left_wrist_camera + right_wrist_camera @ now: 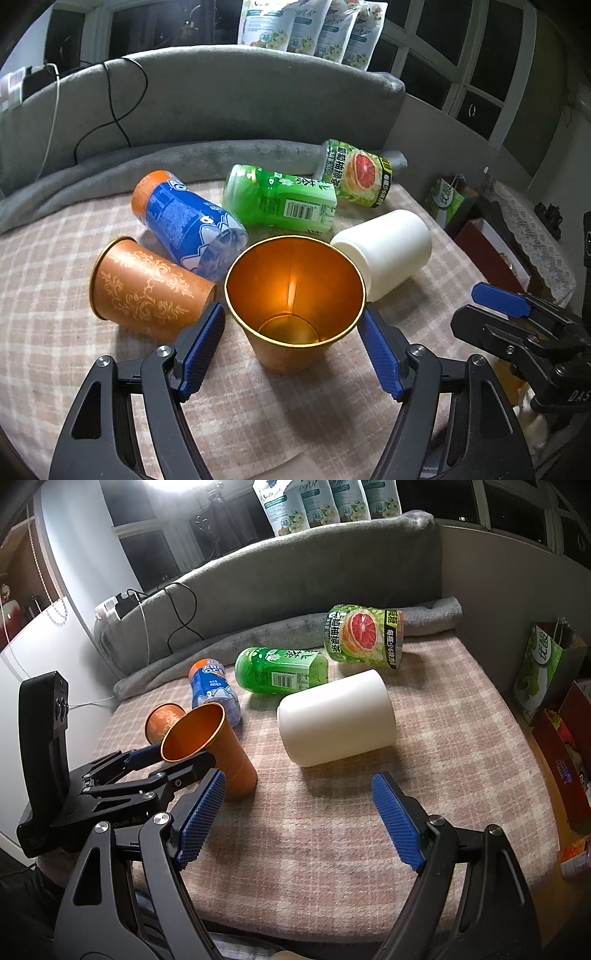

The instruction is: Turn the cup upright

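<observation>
An orange metal cup (pixel 291 306) stands mouth up on the checked blanket, between the blue pads of my left gripper (pixel 291 325). The jaws are wide and sit beside the cup's rim, not pressing it. In the right wrist view this cup (pixel 218 753) leans slightly, with the left gripper (pixel 162 757) around it. A second orange patterned cup (pixel 147 288) lies on its side to the left. A white cup (pixel 388 251) lies on its side to the right, also in the right wrist view (pixel 336 720). My right gripper (pixel 299 812) is open and empty in front of the white cup.
Three bottles lie on their sides behind the cups: blue-orange (pixel 184 218), green (pixel 284 201), grapefruit-labelled (pixel 358 177). A grey padded backrest (pixel 221 103) with cables bounds the far side. Bags and boxes (pixel 546 672) stand off the right edge.
</observation>
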`<control>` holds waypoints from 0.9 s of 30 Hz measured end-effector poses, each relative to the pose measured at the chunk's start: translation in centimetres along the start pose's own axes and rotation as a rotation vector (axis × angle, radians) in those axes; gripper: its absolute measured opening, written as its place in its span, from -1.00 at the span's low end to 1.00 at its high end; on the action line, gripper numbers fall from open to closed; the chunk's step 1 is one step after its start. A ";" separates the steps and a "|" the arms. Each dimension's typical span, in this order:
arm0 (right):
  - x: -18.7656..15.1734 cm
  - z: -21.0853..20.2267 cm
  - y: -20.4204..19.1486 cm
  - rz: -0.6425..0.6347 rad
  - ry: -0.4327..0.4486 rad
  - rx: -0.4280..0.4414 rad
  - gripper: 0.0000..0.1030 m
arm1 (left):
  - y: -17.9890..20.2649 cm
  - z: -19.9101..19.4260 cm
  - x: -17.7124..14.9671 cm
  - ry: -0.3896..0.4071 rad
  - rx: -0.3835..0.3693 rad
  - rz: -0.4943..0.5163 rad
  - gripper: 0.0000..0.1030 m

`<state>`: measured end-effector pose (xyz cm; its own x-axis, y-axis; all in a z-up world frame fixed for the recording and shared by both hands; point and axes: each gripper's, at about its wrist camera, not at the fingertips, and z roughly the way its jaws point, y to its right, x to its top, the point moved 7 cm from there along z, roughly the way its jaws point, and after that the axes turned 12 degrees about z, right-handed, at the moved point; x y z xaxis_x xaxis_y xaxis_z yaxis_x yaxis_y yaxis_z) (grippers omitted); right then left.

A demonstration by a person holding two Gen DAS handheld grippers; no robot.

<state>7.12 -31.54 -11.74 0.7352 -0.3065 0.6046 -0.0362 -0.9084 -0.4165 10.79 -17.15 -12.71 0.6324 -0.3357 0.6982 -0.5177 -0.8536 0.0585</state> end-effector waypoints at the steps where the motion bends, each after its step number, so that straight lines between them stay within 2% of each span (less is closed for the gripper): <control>1: 0.0 -0.1 -0.1 -0.002 0.002 0.000 0.63 | 0.0 -0.1 -0.1 -0.002 -0.005 -0.002 0.43; 6: 0.1 -0.4 -0.9 -0.020 0.024 -0.002 0.63 | -0.2 -0.8 -0.4 0.000 -0.018 -0.012 0.55; 18: 0.2 -1.1 -2.2 -0.057 0.076 -0.014 0.64 | -1.7 -3.5 -0.9 0.049 0.009 -0.036 0.55; 20: 0.4 -1.4 -2.3 -0.063 0.100 -0.021 0.76 | -2.0 -4.3 -1.1 0.061 0.016 -0.037 0.55; 24: 0.9 -2.1 -2.7 -0.094 0.171 -0.049 0.82 | -2.9 -6.1 -1.5 0.095 0.052 -0.044 0.55; 27: 1.3 -2.6 -3.3 -0.127 0.223 -0.078 0.84 | -4.1 -8.2 -1.3 0.156 0.130 -0.043 0.55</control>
<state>6.40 -29.69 -7.81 0.5704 -0.2363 0.7867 -0.0115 -0.9599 -0.2800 7.36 -10.00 -8.03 0.5503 -0.2410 0.7994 -0.4074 -0.9133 0.0051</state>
